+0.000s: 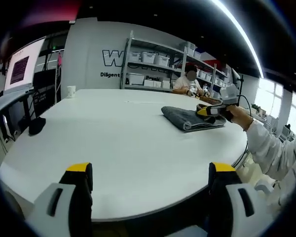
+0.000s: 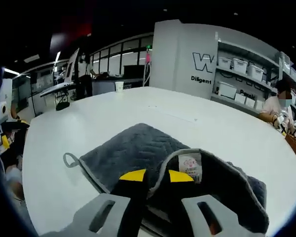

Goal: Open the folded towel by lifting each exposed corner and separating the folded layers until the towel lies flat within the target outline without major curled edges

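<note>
Up close, right gripper [image 2: 156, 176] clamped on grey towel [image 2: 138, 148] edge beside label [image 2: 190, 166]; far off at two o'clock from left gripper [image 1: 150, 170], jaws apart over white table [image 1: 118, 133].

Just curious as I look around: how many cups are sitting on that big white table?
1. A white cup stands alone near the table's far edge, well away from the grey towel; the right gripper view shows it too. Others may be hidden out of frame.
</note>
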The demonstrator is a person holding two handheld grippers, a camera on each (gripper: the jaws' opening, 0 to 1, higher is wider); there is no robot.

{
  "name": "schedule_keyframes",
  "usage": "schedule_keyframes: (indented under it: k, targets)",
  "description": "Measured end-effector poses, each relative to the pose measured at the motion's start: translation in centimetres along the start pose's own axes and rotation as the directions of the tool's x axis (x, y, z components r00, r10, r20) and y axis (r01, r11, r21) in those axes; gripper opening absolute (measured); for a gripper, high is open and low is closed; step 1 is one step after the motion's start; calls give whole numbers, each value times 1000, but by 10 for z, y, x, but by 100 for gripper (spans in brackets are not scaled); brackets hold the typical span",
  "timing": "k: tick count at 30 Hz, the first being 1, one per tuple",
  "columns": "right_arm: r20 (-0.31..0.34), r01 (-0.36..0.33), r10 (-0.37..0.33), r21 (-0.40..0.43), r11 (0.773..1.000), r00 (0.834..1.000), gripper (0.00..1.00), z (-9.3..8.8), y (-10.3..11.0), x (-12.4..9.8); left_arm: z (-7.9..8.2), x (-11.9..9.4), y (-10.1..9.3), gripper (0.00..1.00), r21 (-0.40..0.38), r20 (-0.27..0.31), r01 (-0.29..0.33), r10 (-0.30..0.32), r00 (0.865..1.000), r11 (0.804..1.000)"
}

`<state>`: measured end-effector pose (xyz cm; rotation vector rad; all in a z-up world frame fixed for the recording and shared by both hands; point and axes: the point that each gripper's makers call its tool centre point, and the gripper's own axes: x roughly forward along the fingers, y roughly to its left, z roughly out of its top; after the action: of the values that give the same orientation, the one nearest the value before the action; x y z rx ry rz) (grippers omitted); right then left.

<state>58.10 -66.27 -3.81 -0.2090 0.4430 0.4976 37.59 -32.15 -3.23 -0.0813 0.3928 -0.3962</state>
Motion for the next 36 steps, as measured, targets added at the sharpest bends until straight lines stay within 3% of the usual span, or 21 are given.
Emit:
schedule_keyframes:
  k: [8, 15, 19, 22, 29, 36]
  targets:
    - [35, 15, -15, 21, 1000, 999, 40, -1, -14, -34, -4, 5, -8, 96, 8, -16, 25, -25, 1000, 1000]
    - [44, 182, -182, 10, 983, 982, 39, -13, -73, -74, -2, 8, -12, 95, 13, -17, 32, -32, 999, 999]
    - [51, 203, -204, 33, 979, 978, 39, -20, -98, -87, -2, 9, -14, 95, 16, -23, 40, -40, 999, 999]
    - [13, 257, -257, 8, 966, 966, 37, -32, -121, -92, -2, 9, -14, 95, 15, -25, 41, -41, 999, 999]
    - [-66, 273, -272, 7, 962, 960, 34, -63, -140, -85, -1, 7, -15, 96, 22, -25, 39, -39, 999, 999]
    - [-92, 291, -287, 38, 956, 954, 24, -76, -154, -80, -2, 6, -16, 97, 28, -35, 43, -42, 999, 999]
